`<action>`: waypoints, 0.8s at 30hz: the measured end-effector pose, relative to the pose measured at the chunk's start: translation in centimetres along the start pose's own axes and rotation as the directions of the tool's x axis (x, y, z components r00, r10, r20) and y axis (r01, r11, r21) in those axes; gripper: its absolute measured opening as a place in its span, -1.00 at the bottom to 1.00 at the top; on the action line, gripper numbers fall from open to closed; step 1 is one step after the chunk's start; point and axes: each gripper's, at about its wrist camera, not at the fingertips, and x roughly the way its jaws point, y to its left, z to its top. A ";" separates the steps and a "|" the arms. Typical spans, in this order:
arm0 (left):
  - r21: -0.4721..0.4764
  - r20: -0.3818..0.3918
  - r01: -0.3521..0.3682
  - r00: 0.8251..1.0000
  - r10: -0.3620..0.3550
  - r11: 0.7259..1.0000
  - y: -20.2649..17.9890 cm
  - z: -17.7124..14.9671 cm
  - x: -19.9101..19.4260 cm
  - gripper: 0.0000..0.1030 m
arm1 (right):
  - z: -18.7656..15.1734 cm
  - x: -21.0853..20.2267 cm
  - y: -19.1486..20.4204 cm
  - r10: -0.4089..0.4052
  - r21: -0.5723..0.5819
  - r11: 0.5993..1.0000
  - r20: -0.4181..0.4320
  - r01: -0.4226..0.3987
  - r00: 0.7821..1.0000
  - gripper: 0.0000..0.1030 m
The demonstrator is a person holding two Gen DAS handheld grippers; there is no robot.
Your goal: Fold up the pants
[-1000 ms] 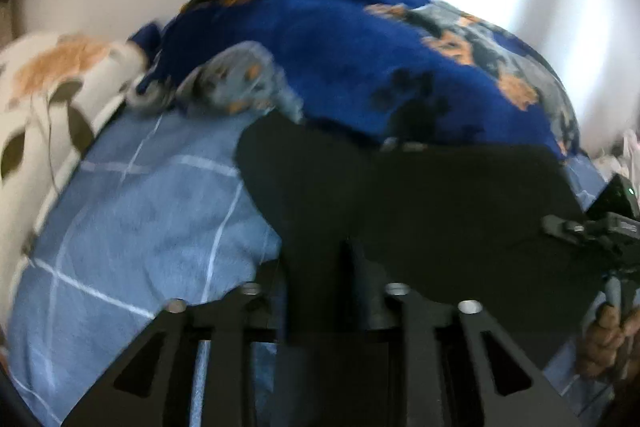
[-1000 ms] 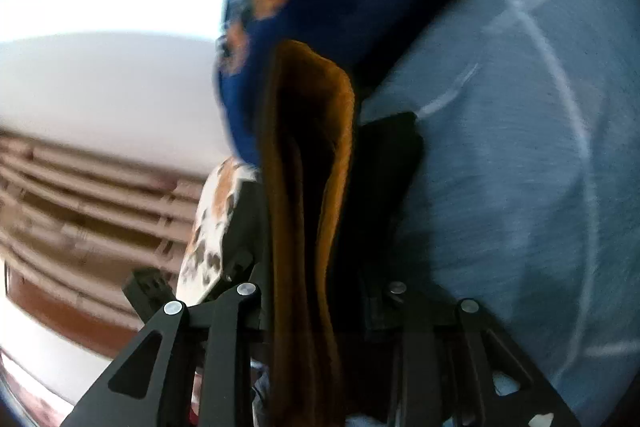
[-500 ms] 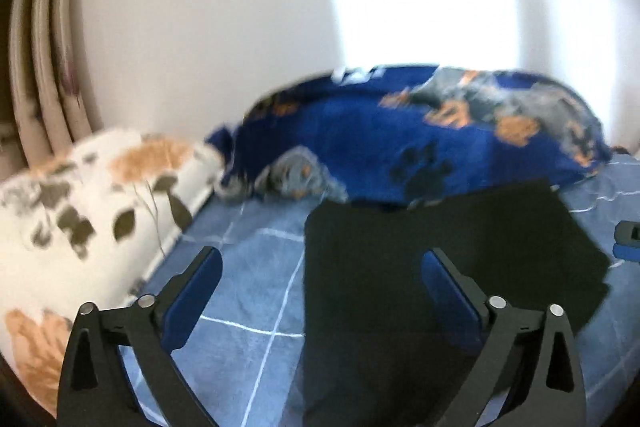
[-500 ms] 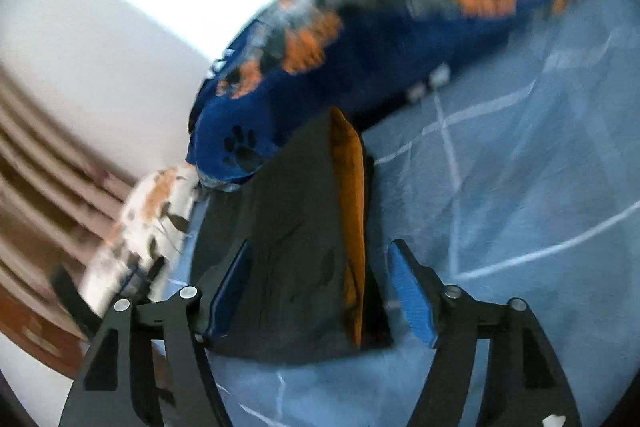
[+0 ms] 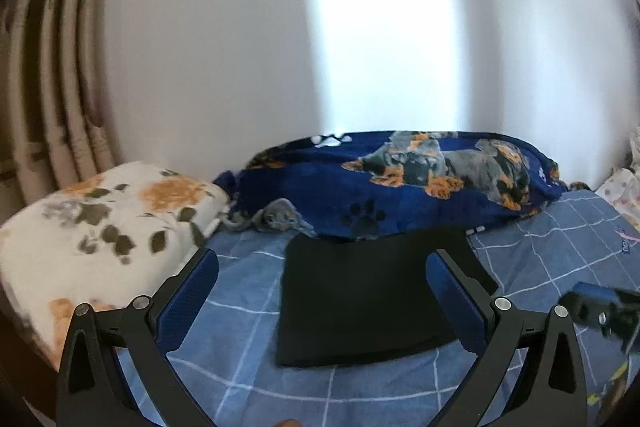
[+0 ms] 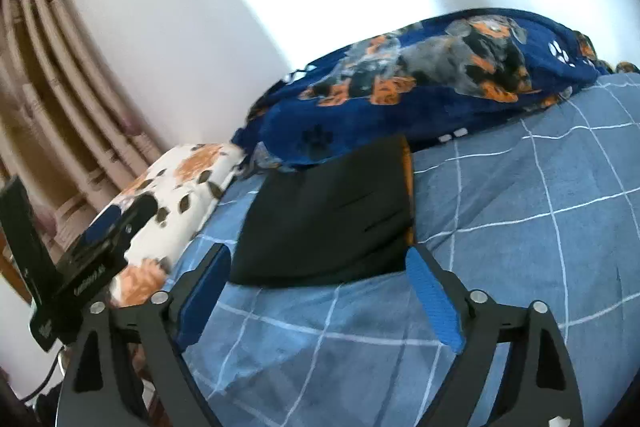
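Folded black pants [image 5: 372,301] lie on the blue bed [image 5: 560,259] near the blanket [image 5: 400,187]; left gripper [image 5: 322,301] spread empty, right gripper [image 6: 316,301] opening empty, should lift clear without snagging cloth.

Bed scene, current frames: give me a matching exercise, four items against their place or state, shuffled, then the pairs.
Things:
1. black pants
2. dog-print blanket
3. floral pillow
4. left gripper

Places or states:
A. bunched along the wall
B. open, nothing between its fingers
C. folded flat on the checked blue sheet
D. beside the curtain, at the sheet's edge

Pairs: 1-C, 2-A, 3-D, 4-B
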 end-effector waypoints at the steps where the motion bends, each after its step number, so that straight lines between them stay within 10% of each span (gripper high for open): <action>1: 0.001 0.008 -0.018 1.000 0.018 1.000 0.0 0.1 -0.7 1.00 | -0.2 -0.7 0.4 0.000 -0.006 1.000 0.002 0.000 1.000 0.78; 24: -0.061 0.090 0.038 0.995 -0.033 0.997 1.6 -0.4 -10.8 1.00 | -3.5 -7.6 4.4 0.028 -0.060 0.998 0.029 -0.026 0.999 0.88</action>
